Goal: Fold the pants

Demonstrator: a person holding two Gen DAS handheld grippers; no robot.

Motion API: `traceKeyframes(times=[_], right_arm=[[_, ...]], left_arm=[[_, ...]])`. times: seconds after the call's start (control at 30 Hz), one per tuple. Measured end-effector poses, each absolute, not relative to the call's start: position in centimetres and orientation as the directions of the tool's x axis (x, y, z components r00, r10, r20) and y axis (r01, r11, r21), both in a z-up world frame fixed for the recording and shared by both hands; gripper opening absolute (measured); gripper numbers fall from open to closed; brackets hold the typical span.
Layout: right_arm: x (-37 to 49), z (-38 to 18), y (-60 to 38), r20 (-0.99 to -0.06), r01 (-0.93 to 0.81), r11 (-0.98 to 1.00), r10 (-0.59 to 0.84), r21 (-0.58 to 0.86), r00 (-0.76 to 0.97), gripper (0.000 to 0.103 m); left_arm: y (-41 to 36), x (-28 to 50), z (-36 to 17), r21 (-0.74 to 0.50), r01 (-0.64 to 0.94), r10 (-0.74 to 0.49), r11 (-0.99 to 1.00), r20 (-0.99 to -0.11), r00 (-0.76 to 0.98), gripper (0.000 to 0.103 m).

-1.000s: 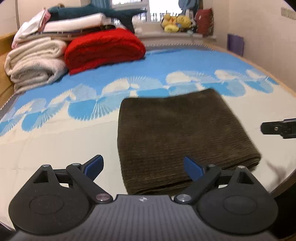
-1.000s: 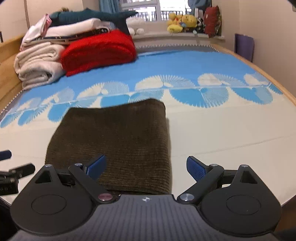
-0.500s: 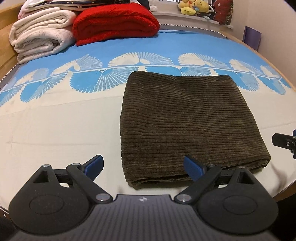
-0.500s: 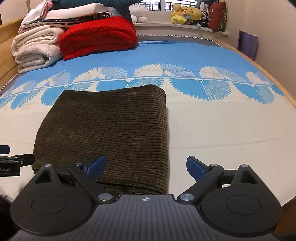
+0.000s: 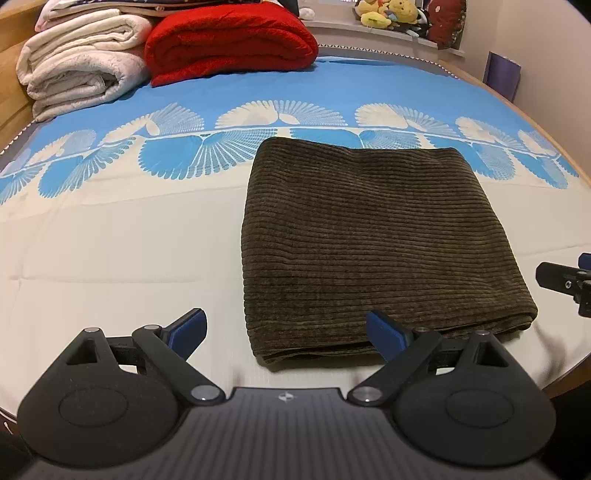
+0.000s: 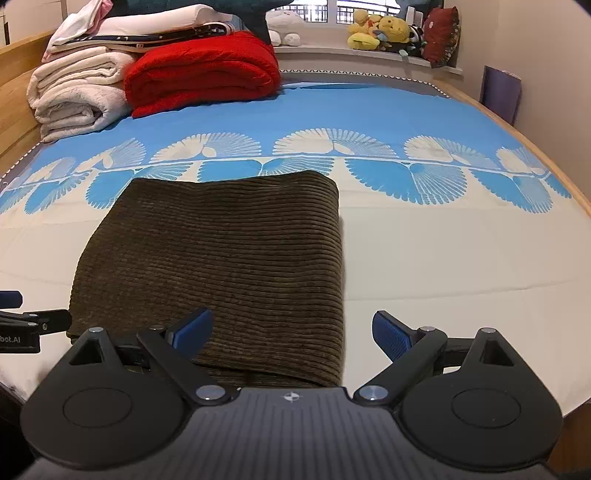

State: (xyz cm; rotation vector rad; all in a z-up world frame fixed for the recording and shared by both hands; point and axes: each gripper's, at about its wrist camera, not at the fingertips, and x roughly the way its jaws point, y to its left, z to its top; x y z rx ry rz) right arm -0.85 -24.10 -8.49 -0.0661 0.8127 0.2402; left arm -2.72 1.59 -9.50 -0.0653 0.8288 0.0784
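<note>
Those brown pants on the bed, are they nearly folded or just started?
Nearly finished, it seems. The brown corduroy pants lie as a compact, layered rectangle on the bed. Nothing is in hand: the left hand-held gripper and the right hand-held gripper are both open, at the near edge. What is left is perhaps one more fold or some tidying.

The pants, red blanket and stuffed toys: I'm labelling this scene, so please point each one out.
pants [image 5: 373, 236], left wrist view, middle of the folded top layer.
red blanket [image 6: 199, 81], right wrist view, front of the folded roll.
stuffed toys [image 6: 384, 33], right wrist view, the yellow toy on the sill.
</note>
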Motion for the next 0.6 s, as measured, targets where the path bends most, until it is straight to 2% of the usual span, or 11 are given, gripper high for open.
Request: traceKeyframes(times=[0.6], right_arm=[[-0.88,-8.74,-23.47,-0.73,-0.255,0.967,0.18,0.008,0.659,0.094]], left_arm=[[1.66,-2.88,-9.25,-0.038,-0.079,0.027,0.996,-0.726,0.687,0.096]])
